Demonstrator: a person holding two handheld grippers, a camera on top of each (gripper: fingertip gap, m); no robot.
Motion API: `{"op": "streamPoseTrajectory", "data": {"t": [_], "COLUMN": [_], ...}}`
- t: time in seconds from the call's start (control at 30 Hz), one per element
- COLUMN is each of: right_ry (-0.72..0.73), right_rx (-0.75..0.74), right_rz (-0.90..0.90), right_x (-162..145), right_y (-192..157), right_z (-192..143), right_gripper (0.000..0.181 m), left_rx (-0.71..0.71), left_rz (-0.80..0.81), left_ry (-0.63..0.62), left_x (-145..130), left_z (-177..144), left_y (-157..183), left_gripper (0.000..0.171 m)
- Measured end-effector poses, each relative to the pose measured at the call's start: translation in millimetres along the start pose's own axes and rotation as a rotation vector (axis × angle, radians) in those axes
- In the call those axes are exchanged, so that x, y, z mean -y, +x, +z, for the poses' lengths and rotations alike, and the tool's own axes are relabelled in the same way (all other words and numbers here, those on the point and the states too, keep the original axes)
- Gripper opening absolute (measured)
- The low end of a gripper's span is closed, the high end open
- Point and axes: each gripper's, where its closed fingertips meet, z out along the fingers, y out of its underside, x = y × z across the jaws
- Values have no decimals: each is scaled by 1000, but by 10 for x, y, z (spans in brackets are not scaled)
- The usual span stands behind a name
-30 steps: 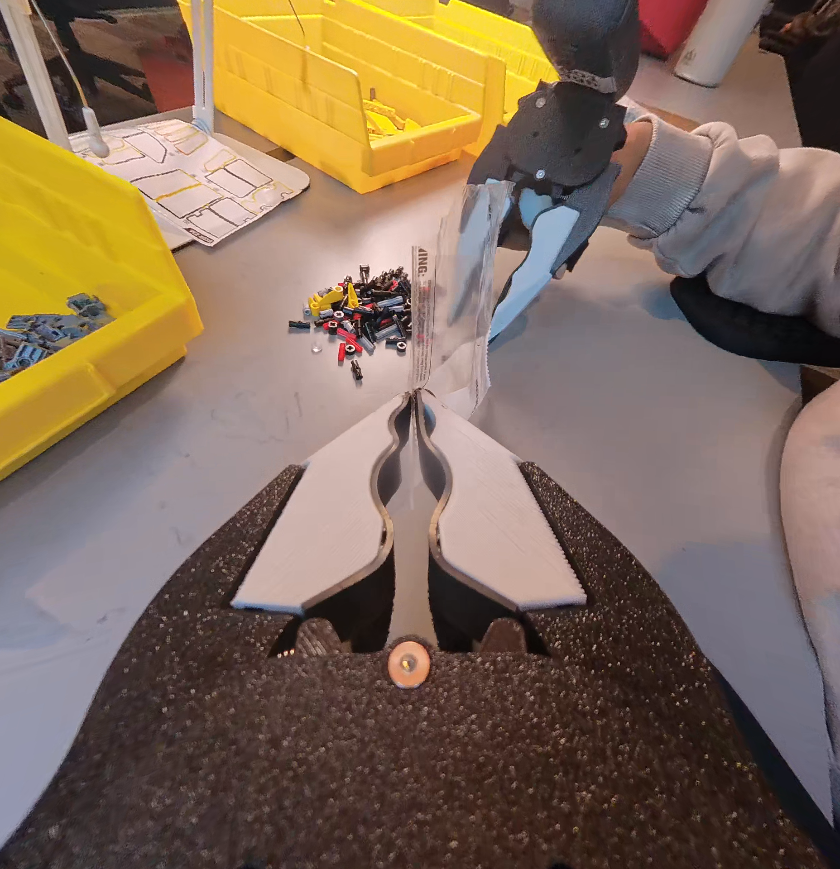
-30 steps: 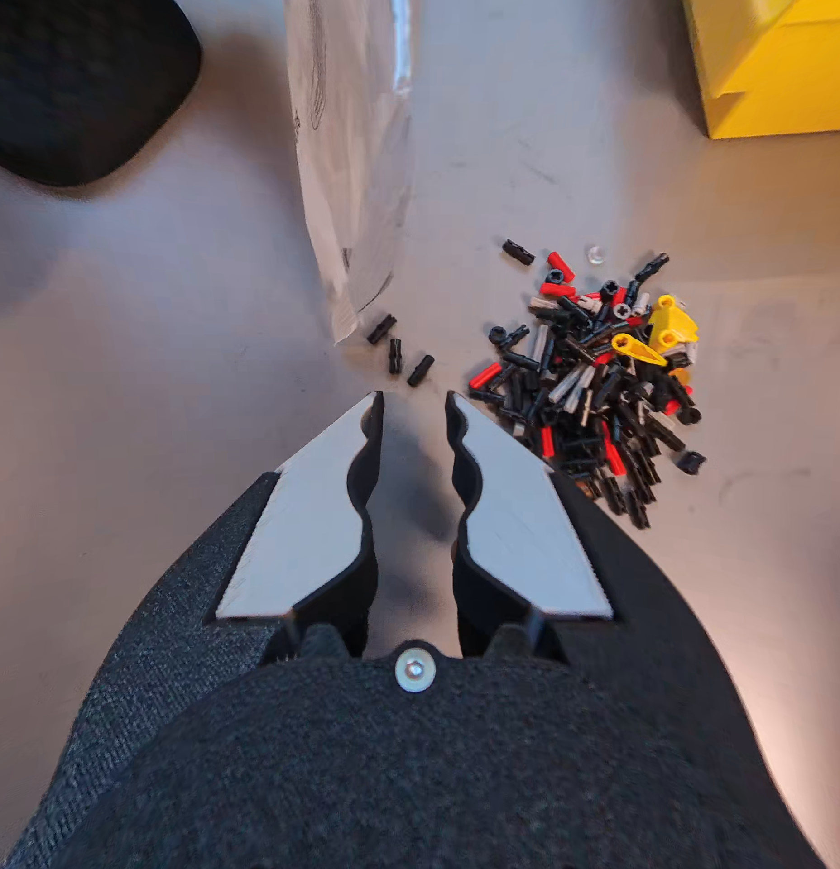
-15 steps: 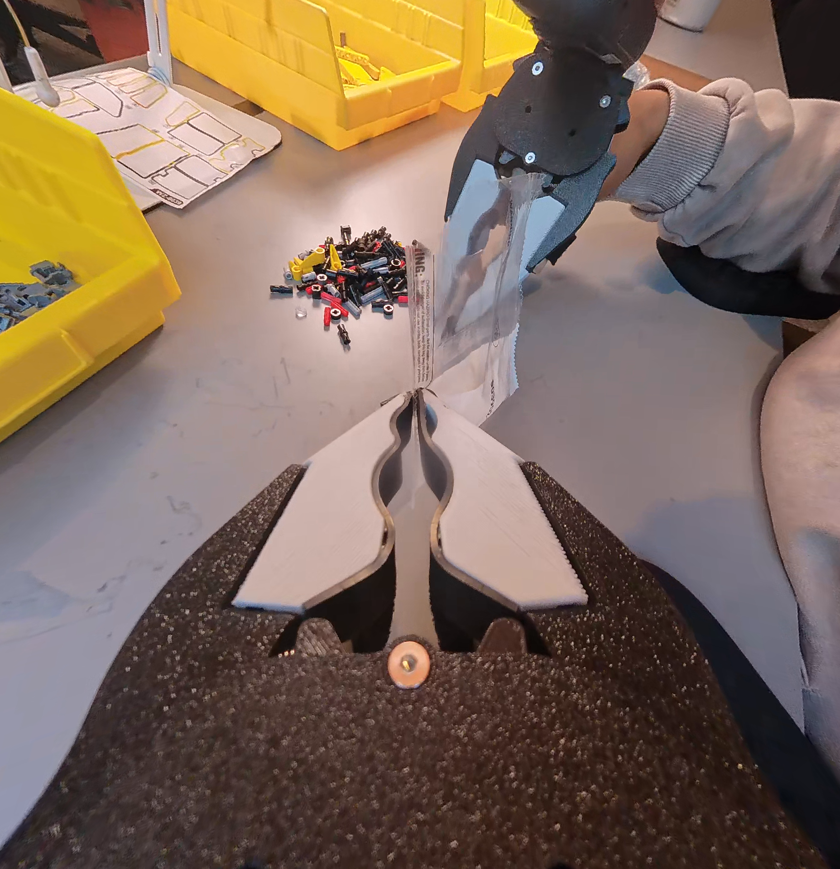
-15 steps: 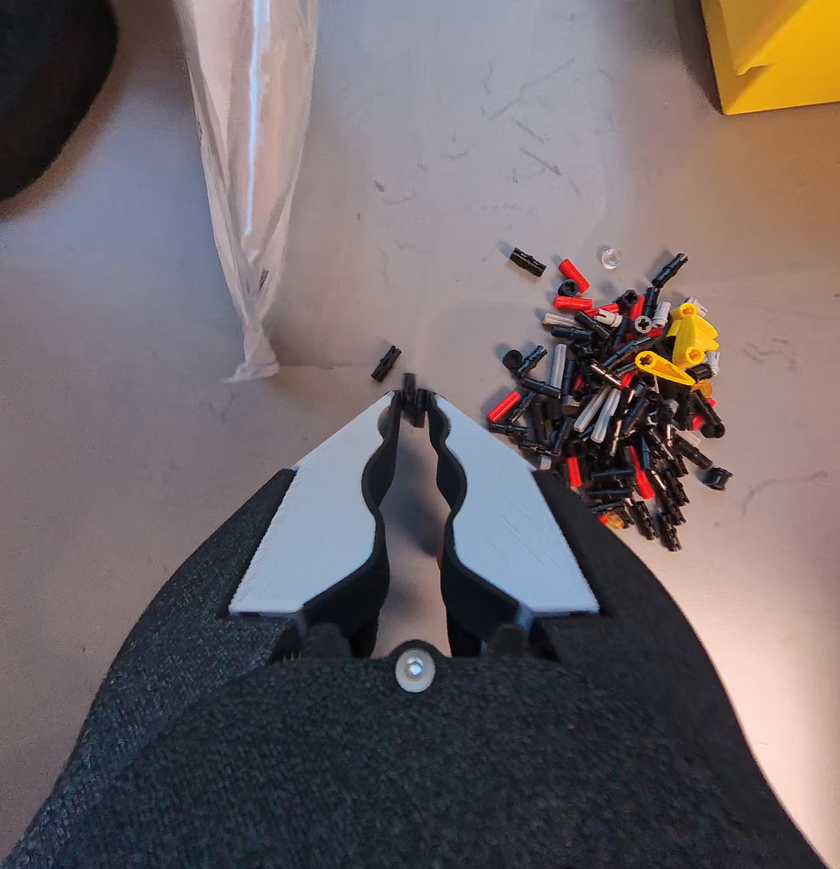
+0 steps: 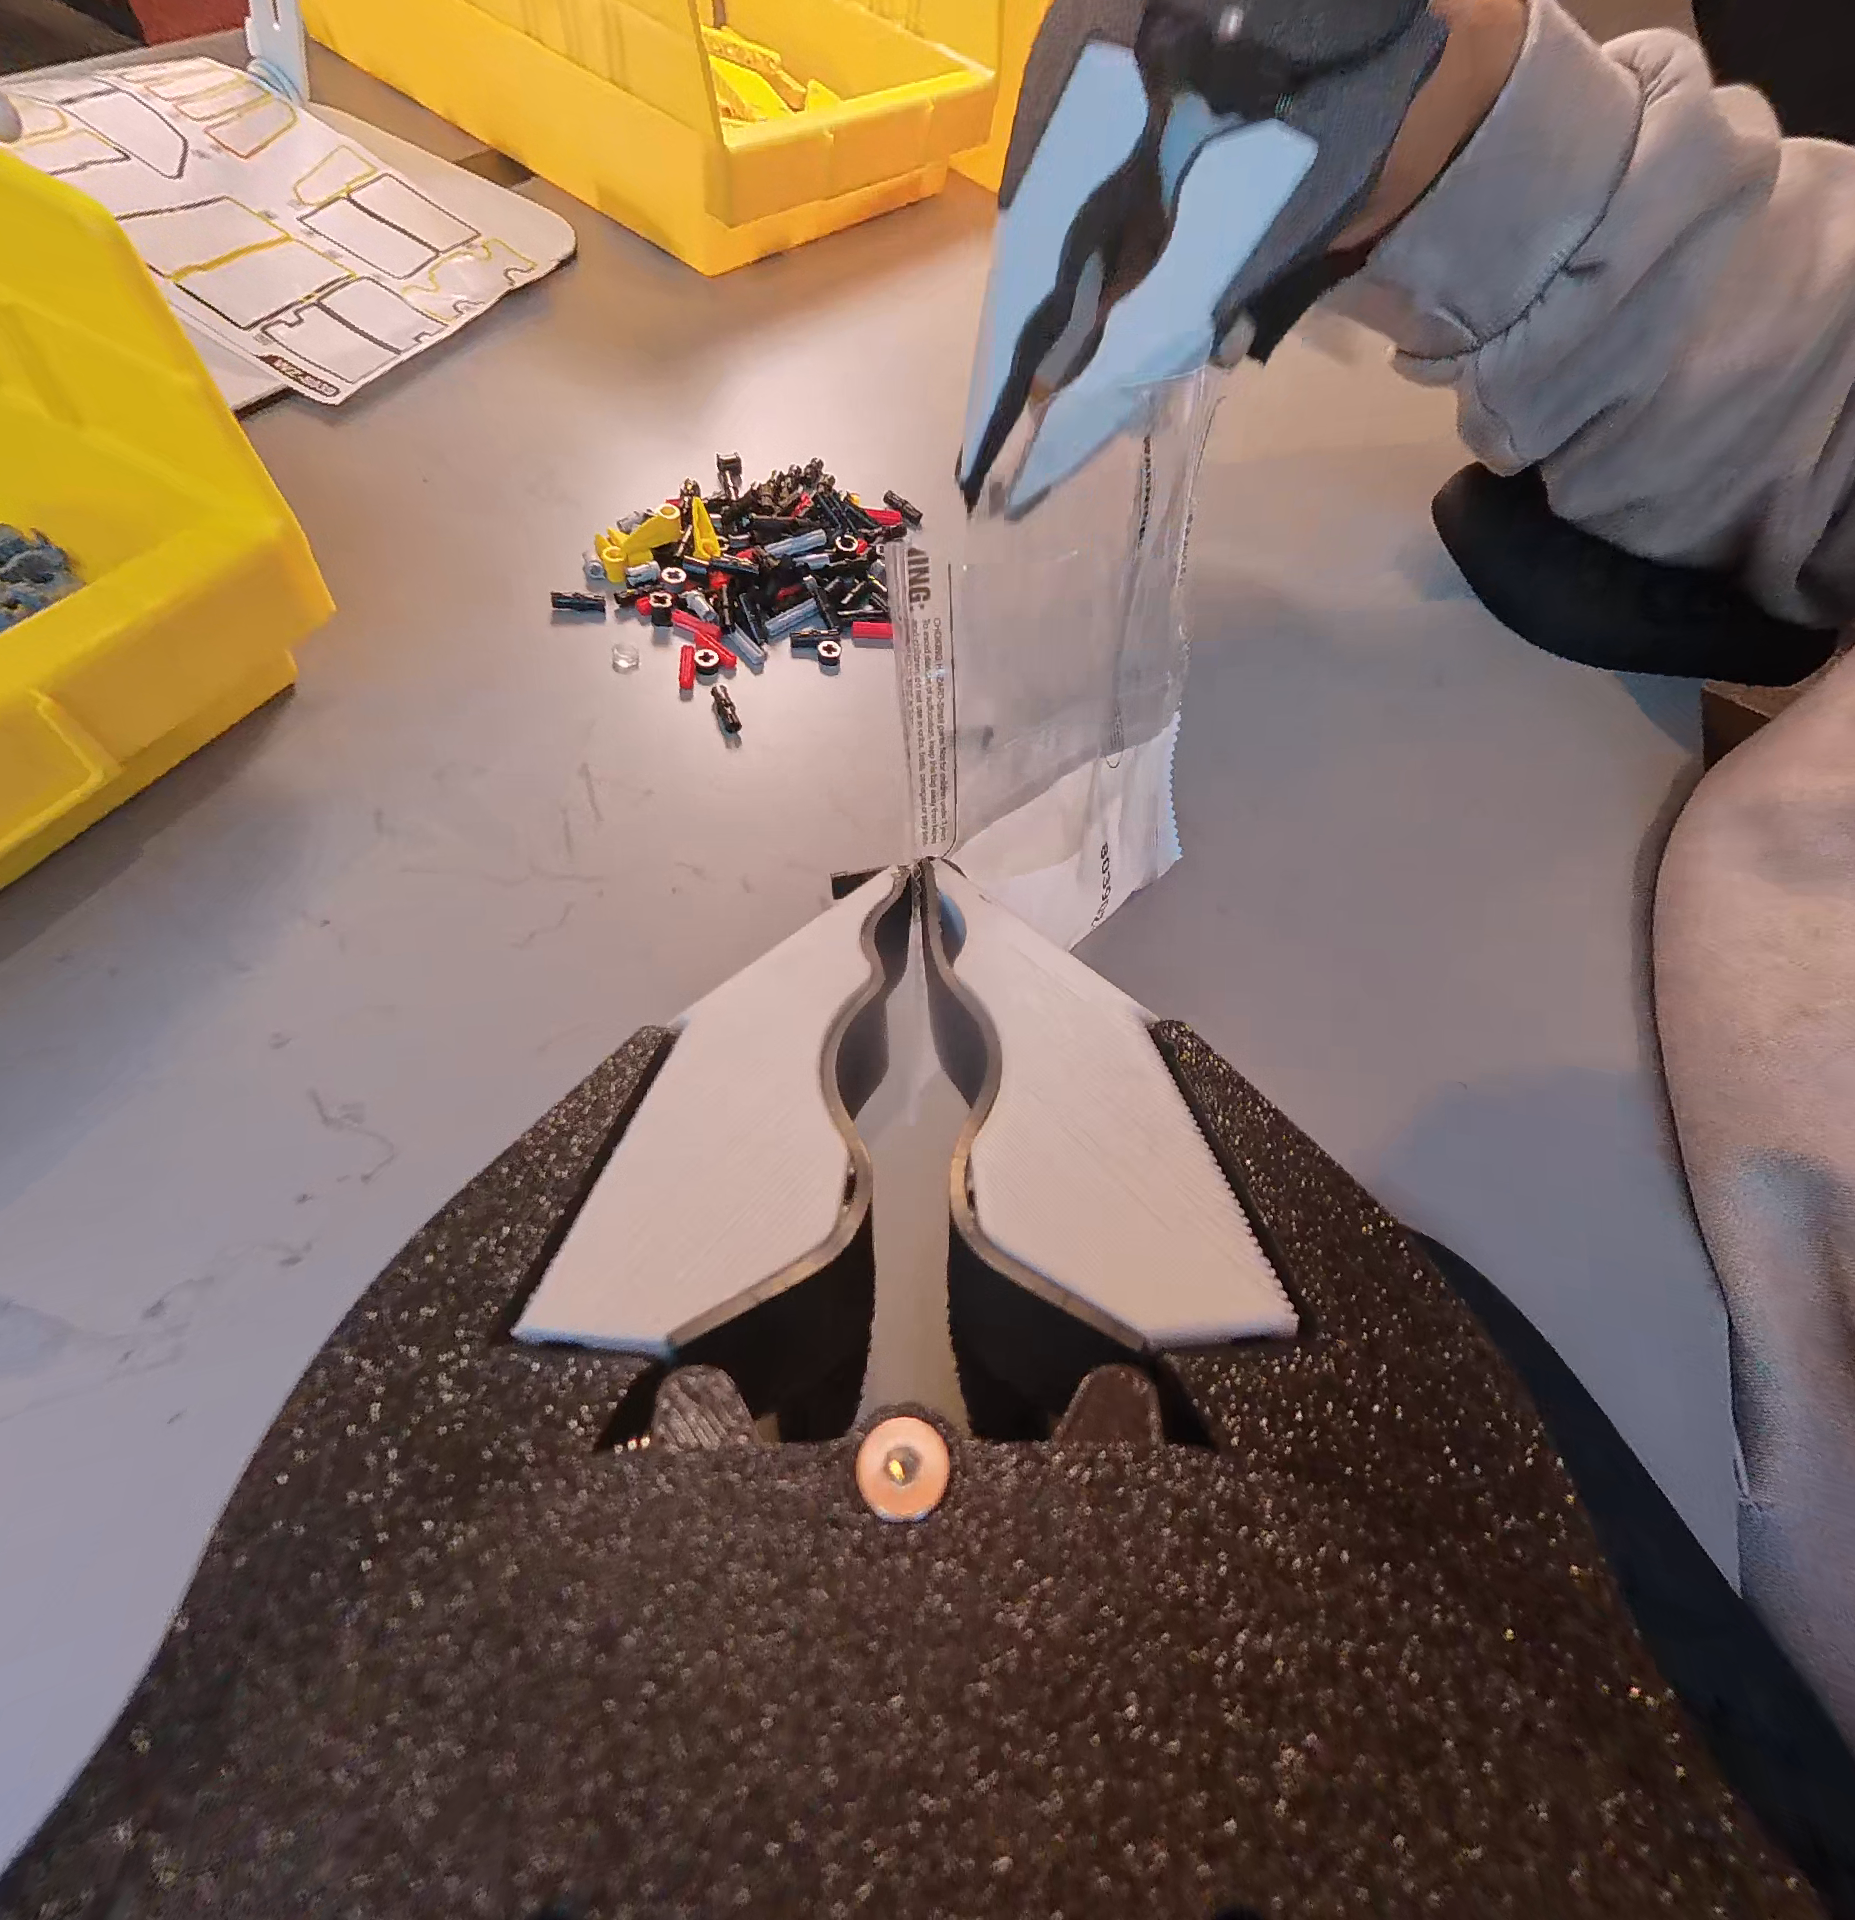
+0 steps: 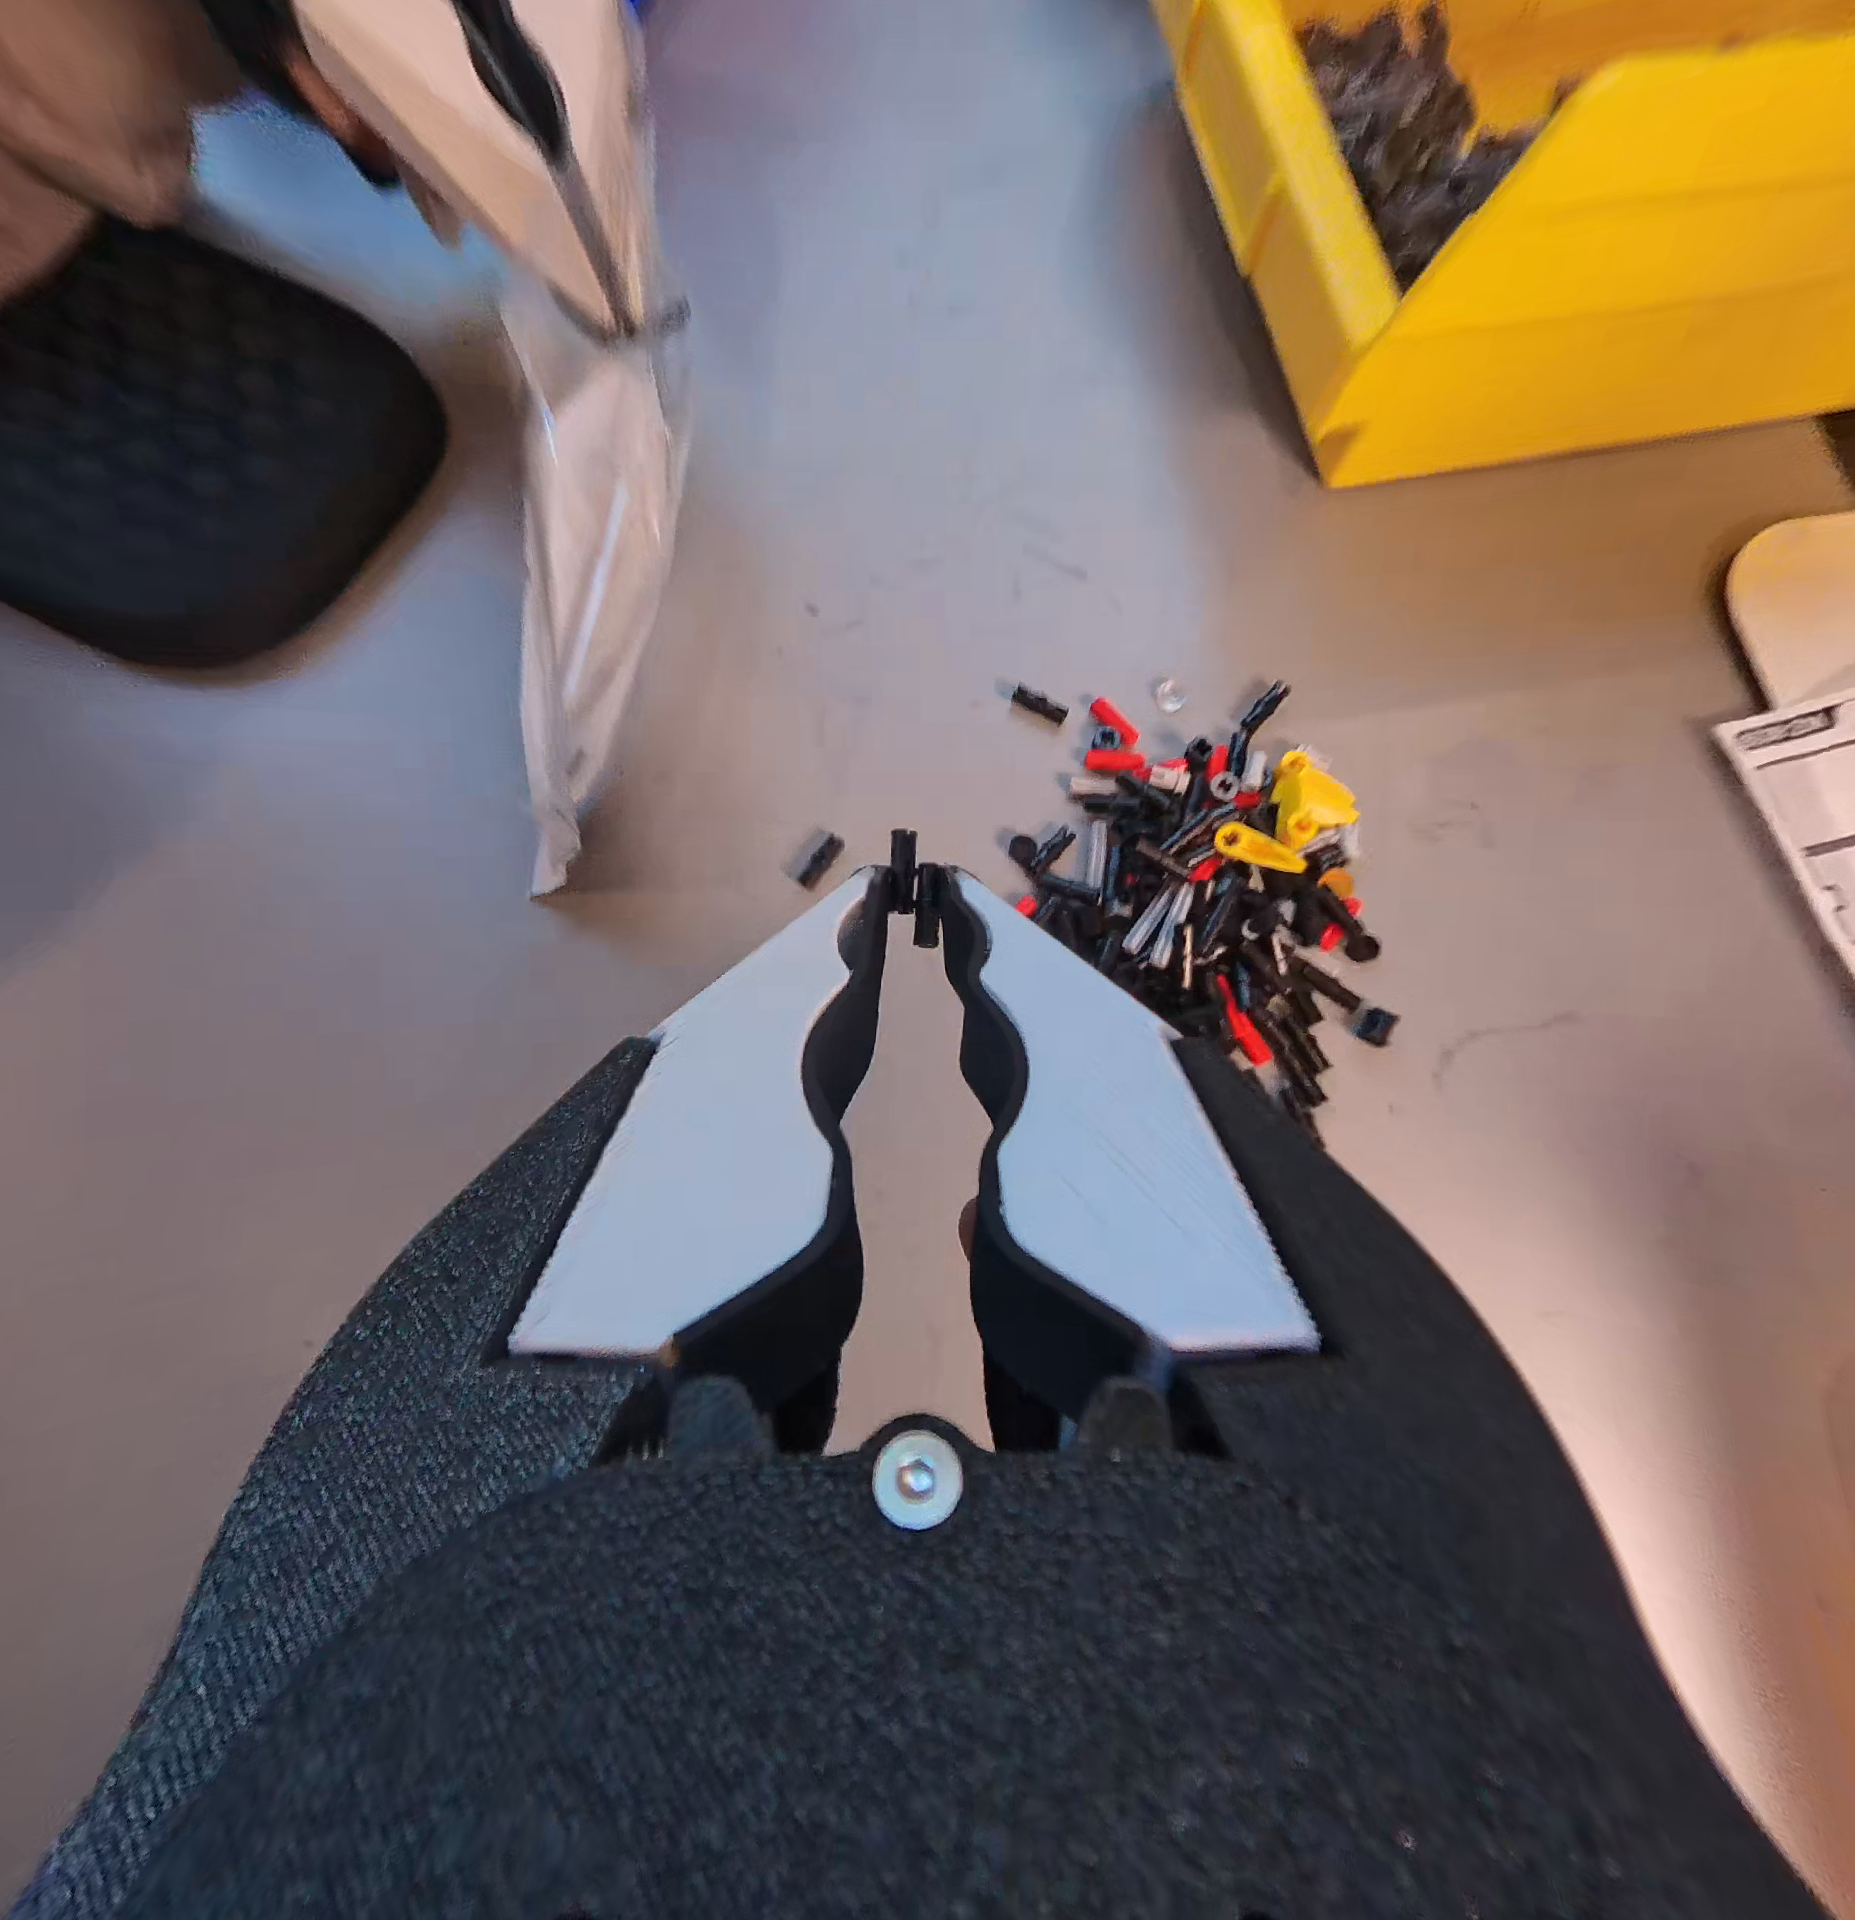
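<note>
My left gripper [image 5: 918,878] is shut on the lower edge of a clear plastic bag [image 5: 1058,665] and holds it upright above the grey table [image 5: 383,883]. My right gripper [image 6: 915,894] is shut on two small black pins [image 6: 907,873], lifted off the table. In the left wrist view the right gripper [image 5: 990,499] hangs at the bag's upper edge. A pile of small black, red, grey and yellow parts [image 6: 1203,894] lies just right of it and also shows in the left wrist view [image 5: 736,592]. The bag [image 6: 590,582] and the blurred left gripper [image 6: 590,301] show at upper left.
One loose black pin [image 6: 817,857] lies by the fingertips. Yellow bins stand at the left [image 5: 102,520] and back [image 5: 694,135]; another shows in the right wrist view [image 6: 1525,260]. A printed sheet [image 5: 310,260], a black pad [image 6: 175,457] and a person's grey sleeve [image 5: 1629,312] are near. My right fingertips sit around 15 centimetres from my left ones.
My right gripper came down on the loose black pins, shut on two of them and lifted them toward the bag. My left gripper kept its hold on the bag.
</note>
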Motion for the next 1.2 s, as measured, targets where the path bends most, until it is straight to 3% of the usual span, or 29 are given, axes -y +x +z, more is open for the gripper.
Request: {"op": "streamPoseTrajectory", "data": {"t": [0.2, 0.5, 0.7, 0.8, 0.9, 1.03, 1.2], "right_ry": [231, 148, 194, 276, 177, -94, -186], "right_rx": [69, 122, 127, 88, 55, 58, -24], "right_rz": [-34, -105, -103, -19, 80, 51, 16], "right_x": [669, 601, 669, 739, 423, -175, -272], "right_y": [-314, -580, -575, -371, -127, -229, -210], "right_z": [-342, -100, -170, -250, -106, 342, 548], "right_gripper": [9, 12, 18, 17, 17, 19, 15], "left_rx": [-27, -50, -49, -35, -35, -39, -38], "left_rz": [25, 46, 44, 42, 42, 32, 39], "left_ry": [-29, -29, -28, -26, -28, -51, -54], "left_x": [22, 54, 53, 43, 10, -56, -54], "left_z": [128, 187, 186, 142, 57, 27, 38], "left_y": [123, 227, 220, 177, 143, 121, 131], "left_gripper": [0, 0, 0, 0, 0, 0, 0]}}
